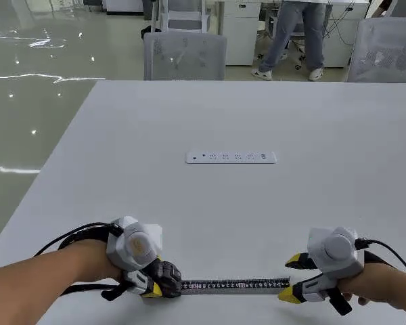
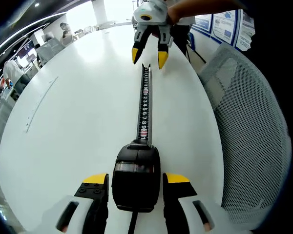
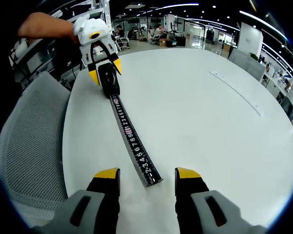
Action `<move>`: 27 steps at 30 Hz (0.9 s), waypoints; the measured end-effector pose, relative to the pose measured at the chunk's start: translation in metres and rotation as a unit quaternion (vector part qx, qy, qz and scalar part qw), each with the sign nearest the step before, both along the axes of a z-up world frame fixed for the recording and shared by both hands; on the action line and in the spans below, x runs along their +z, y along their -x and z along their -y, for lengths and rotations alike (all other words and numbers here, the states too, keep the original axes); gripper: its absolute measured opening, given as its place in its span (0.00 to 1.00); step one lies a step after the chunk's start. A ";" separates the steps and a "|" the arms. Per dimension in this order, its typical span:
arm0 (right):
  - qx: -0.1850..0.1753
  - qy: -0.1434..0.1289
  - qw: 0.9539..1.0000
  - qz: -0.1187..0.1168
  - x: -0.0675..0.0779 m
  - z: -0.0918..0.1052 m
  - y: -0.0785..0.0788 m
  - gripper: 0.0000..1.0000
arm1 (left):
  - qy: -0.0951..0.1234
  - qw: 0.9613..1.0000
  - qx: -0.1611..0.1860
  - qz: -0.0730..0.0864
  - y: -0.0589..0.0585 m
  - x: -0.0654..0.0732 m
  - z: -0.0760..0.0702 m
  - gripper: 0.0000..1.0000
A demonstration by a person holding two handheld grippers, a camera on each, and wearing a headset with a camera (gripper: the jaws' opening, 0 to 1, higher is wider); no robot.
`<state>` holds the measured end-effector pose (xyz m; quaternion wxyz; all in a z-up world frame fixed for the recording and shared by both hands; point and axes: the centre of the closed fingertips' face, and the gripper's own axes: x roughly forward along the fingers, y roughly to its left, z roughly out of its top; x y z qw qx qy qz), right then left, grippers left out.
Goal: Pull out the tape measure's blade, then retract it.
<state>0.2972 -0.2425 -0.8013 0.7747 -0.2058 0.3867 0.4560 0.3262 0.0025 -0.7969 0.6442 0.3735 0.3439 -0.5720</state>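
Head view: tape measure (image 1: pixel 166 276) on white table (image 1: pixel 257 108), glossy floor (image 1: pixel 40 47).

In my right gripper view, my left gripper (image 3: pixel 106 71) has its jaws over both sides of the tape measure (image 3: pixel 110 84) case. In the head view that same gripper covers most of the case, and the figures on the blade (image 1: pixel 235 286) are too small to read. The bottom edge cuts off both my forearms. The top edge cuts off a person (image 1: pixel 296 37) beyond the table at the waist. The power strip (image 1: pixel 231 158) markings are too small to tell.
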 end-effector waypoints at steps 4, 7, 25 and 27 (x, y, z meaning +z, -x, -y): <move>-0.014 -0.008 1.000 0.003 -0.002 0.002 0.009 0.47 | 0.030 0.998 0.050 -0.005 -0.001 0.007 -0.017 0.53; -0.022 -0.013 1.000 0.004 -0.004 0.004 0.014 0.51 | 0.040 0.996 0.080 -0.017 0.001 0.007 -0.029 0.58; -0.098 -0.051 0.992 0.052 0.014 0.020 0.039 0.80 | 0.206 0.943 0.259 -0.039 0.012 0.032 -0.070 0.94; -0.106 -0.063 0.991 0.055 0.017 0.019 0.042 0.82 | 0.219 0.935 0.278 -0.033 0.012 0.034 -0.074 0.99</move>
